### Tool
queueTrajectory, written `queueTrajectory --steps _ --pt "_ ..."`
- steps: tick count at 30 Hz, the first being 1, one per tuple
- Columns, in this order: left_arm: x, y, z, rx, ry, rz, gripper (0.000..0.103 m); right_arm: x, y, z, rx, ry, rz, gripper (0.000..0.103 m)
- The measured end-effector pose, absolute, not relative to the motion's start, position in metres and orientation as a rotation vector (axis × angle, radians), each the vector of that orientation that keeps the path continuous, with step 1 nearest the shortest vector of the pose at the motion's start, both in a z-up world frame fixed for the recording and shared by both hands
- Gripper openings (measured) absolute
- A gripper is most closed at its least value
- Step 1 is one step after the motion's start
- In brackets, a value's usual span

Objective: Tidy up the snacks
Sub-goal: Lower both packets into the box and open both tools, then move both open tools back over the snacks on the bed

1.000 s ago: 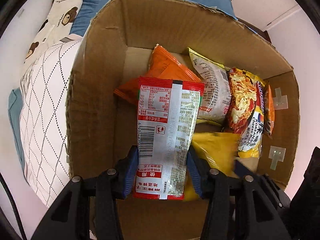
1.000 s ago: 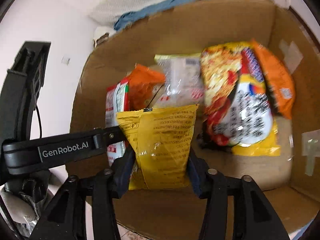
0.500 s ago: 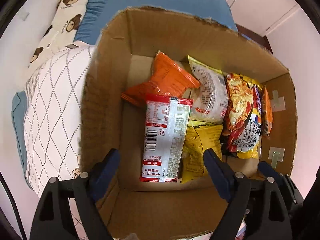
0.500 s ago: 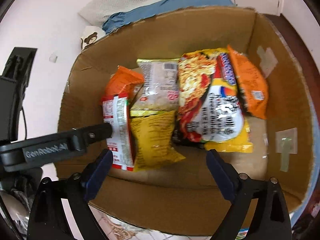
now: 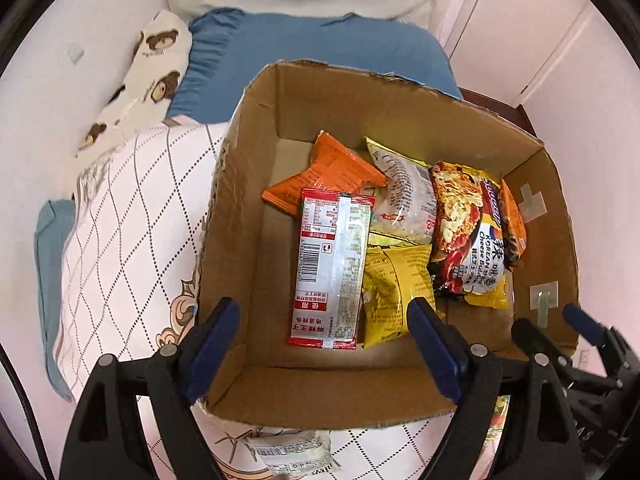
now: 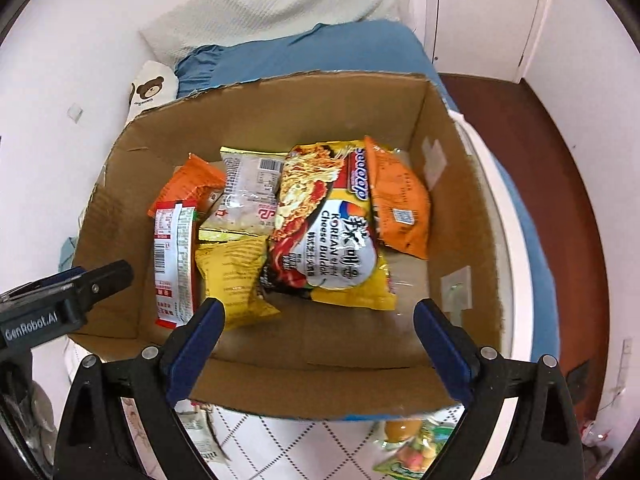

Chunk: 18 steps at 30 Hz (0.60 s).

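Note:
An open cardboard box [image 5: 240, 208] [image 6: 456, 208] on the bed holds several snack packs. A red-and-silver pack [image 5: 332, 264] [image 6: 174, 264] lies at the left, a yellow pack [image 5: 394, 288] [image 6: 232, 280] beside it. Behind them lie an orange pack [image 5: 328, 172], a clear-and-yellow pack [image 5: 404, 196], a Korean cheese noodle pack [image 5: 468, 232] [image 6: 332, 224] and another orange pack [image 6: 400, 200]. My left gripper [image 5: 326, 348] is open and empty above the box's near edge. My right gripper [image 6: 318, 348] is open and empty too.
The box stands on a white diamond-patterned quilt [image 5: 116, 240]. A blue pillow [image 5: 304, 52] and a bear-print pillow [image 5: 152, 64] lie behind it. One loose snack pack [image 5: 296, 452] lies on the quilt in front of the box, more colourful ones [image 6: 408, 448] at the right. Dark wooden floor [image 6: 560, 184] is to the right.
Both grippers opened and let go: the left released the red-and-silver pack, the right the yellow pack. Both packs now lie in the box. Both grippers pulled back and up.

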<state>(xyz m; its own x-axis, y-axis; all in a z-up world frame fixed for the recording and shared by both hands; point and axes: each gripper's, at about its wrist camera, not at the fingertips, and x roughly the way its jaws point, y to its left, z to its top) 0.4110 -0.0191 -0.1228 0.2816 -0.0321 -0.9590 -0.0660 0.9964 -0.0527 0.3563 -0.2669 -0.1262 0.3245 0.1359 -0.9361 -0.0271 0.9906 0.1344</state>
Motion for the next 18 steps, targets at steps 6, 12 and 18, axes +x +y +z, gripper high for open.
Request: queueTrajectory --steps 6,12,18 --pt "0.401 -0.027 -0.119 -0.058 1.255 0.019 0.086 0.346 -0.271 -0.119 0.083 1.219 0.09 0.098" --pt "0.39 -0.032 -0.108 -0.049 1.211 0.013 0.086 0.335 -0.273 -0.11 0.087 1.185 0.083 0.098" --pt "0.367 -0.033 -0.086 -0.05 1.122 0.012 0.086 0.311 -0.275 -0.084 0.073 1.107 0.079 0.098"
